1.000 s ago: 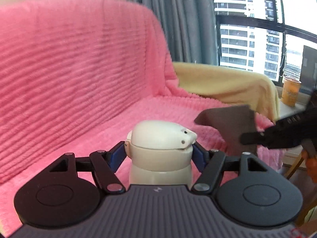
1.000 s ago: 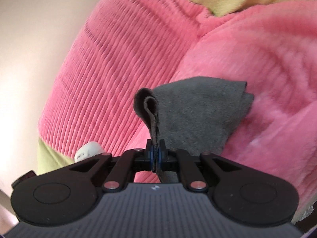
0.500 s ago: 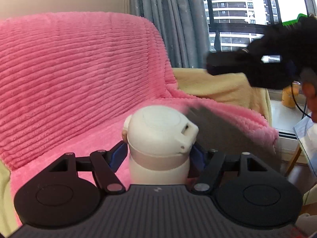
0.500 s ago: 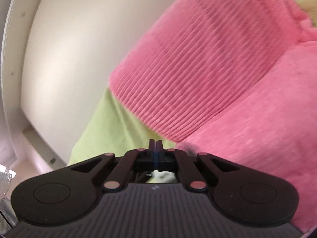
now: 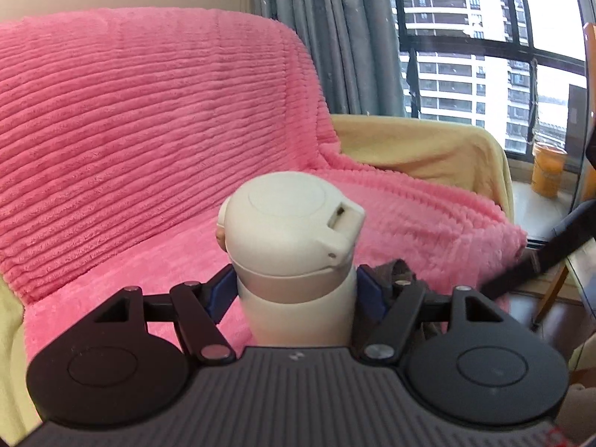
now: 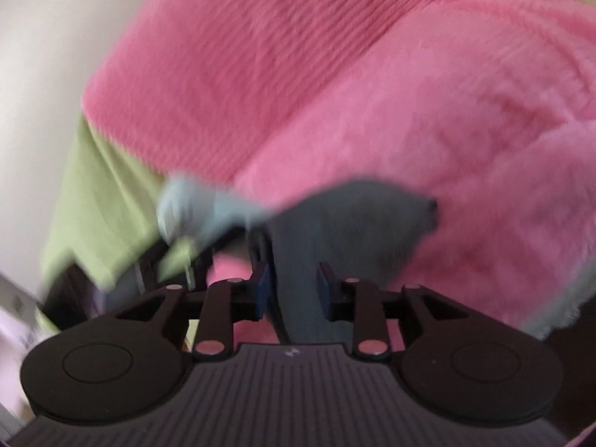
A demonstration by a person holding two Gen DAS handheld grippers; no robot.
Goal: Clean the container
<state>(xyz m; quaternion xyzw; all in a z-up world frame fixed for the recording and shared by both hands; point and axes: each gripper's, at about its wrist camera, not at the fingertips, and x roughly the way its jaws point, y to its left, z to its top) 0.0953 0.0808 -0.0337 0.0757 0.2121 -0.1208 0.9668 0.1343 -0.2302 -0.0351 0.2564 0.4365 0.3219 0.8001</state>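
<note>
The left hand-held gripper (image 5: 294, 294) pinches the cream plastic flip-lid bottle (image 5: 290, 246) upright above the pink ribbed blanket (image 5: 149, 141) on the sofa. The right hand-held gripper (image 6: 292, 290) is opening, jaws spread around the loose grey cloth (image 6: 354, 223).

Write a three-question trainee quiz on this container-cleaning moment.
1. True or false: the left hand-held gripper grips the white container.
2. What covers the sofa? A) pink blanket B) blue sheet C) newspaper
3. Fill in: the grey cloth lies ahead of the ___ hand-held gripper, whose jaws are opening, pads clear of it.

Key: 1 true; 2 A, the pink blanket; 3 right.
</note>
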